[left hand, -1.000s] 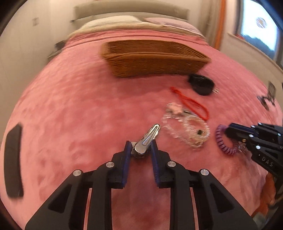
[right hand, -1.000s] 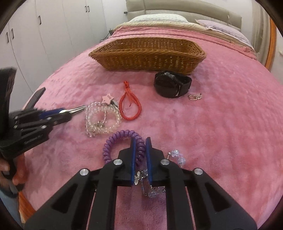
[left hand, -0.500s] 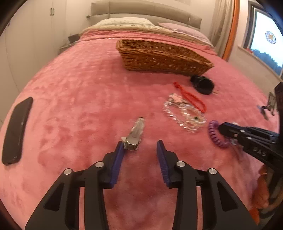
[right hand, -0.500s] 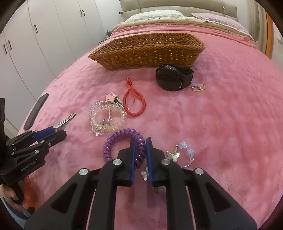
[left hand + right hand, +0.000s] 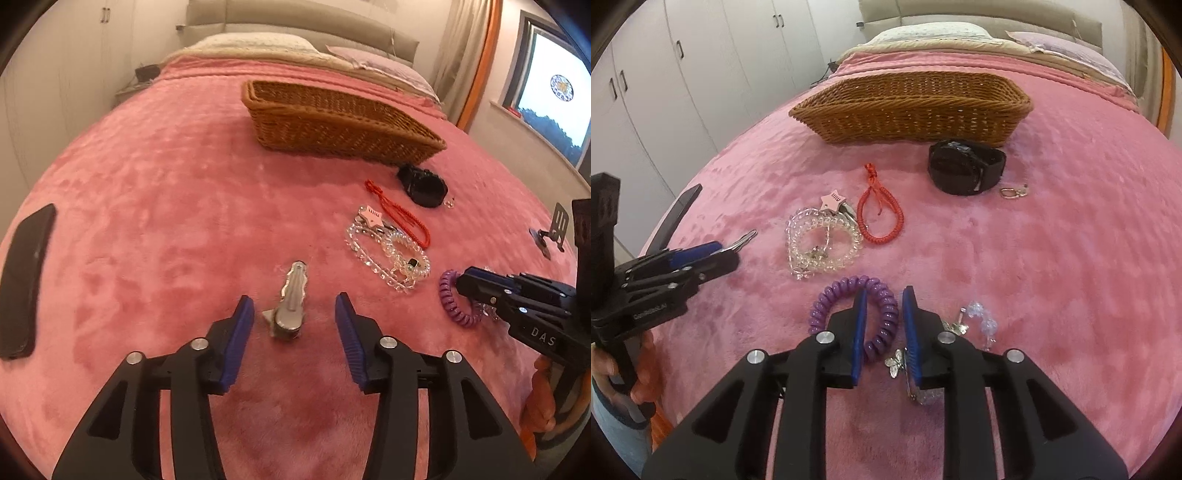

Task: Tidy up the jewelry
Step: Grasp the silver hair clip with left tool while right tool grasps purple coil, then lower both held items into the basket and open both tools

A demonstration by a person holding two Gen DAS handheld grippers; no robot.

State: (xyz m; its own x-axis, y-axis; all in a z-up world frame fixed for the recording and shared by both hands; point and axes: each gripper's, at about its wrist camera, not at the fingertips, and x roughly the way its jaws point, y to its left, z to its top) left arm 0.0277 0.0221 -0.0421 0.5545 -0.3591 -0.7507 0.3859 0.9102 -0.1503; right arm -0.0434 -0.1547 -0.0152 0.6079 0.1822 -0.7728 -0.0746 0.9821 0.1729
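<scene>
My left gripper (image 5: pixel 294 314) is open, its jaws on either side of a silver hair clip (image 5: pixel 290 301) that lies on the pink blanket. My right gripper (image 5: pixel 885 321) is open a little around the near side of a purple spiral hair tie (image 5: pixel 879 295); the tie also shows in the left wrist view (image 5: pixel 448 295). A clear bead bracelet (image 5: pixel 822 242), a pink star clip (image 5: pixel 833 199), a red cord bracelet (image 5: pixel 882 214), a black watch (image 5: pixel 964 168), a small ring clasp (image 5: pixel 1012 192) and a butterfly bead piece (image 5: pixel 975 323) lie around. The wicker basket (image 5: pixel 912 110) stands behind.
A black phone (image 5: pixel 24 277) lies at the left on the pink blanket (image 5: pixel 166 184). Pillows and a headboard lie beyond the basket. White wardrobes (image 5: pixel 683 74) stand to the left, a window (image 5: pixel 554 110) to the right. A small black stand (image 5: pixel 554 229) sits at the right edge.
My left gripper let go of the silver hair clip, which now lies on the blanket between the opened jaws. My right gripper opened slightly around the purple hair tie.
</scene>
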